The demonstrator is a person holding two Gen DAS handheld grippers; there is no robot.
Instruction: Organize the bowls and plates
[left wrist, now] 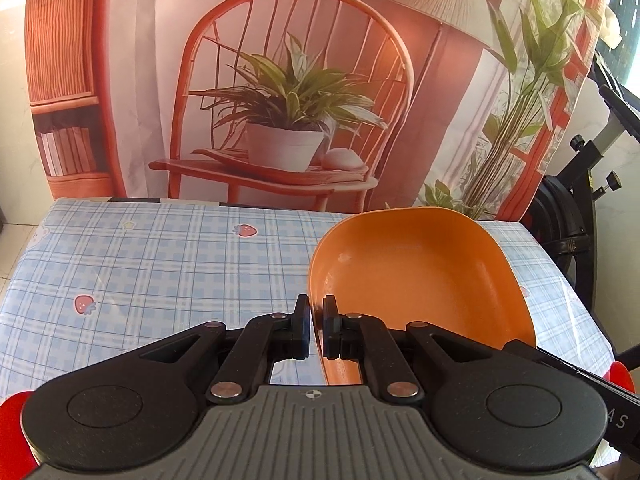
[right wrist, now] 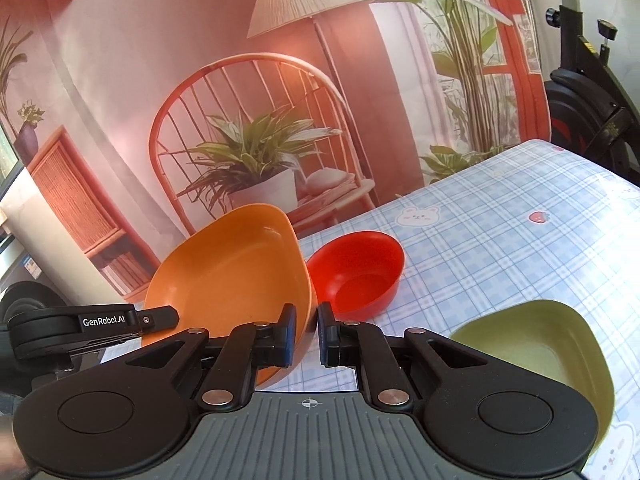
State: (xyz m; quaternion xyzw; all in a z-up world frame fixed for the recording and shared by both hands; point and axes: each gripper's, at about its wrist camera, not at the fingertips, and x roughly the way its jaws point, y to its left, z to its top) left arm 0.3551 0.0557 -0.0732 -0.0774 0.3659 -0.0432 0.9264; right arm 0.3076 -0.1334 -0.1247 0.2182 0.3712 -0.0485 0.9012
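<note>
Orange plastic formed the dish under handling: a rounded-square orange plate (left wrist: 420,276) with raised sides, seen in both wrist views. The left gripper (left wrist: 316,332) had its jaws drawn narrow onto the plate's near-left rim, the rim passing between the two pads, and the plate was held tilted above the blue checked tablecloth (left wrist: 160,264). In the right wrist view the same orange plate (right wrist: 228,268) appeared lifted and tipped, with the left gripper's body (right wrist: 92,330) reaching its rim from the left. The right gripper (right wrist: 307,334) also stood at that plate: its left finger lay inside the rim and its right finger outside, the jaws narrow with the plate's right edge between them; whether the pads actually pressed the rim could not be told. A red bowl (right wrist: 358,274) sat upright on the tablecloth (right wrist: 500,240) just beyond the orange plate, close to its right edge. A green dish (right wrist: 560,356) of similar rounded shape rested on the cloth at the near right, apart from the other two and partly hidden behind the right gripper's housing. A printed backdrop (left wrist: 280,80) showing a chair and potted plant hung behind the table, and an exercise bike (left wrist: 580,200) stood to the right.
</note>
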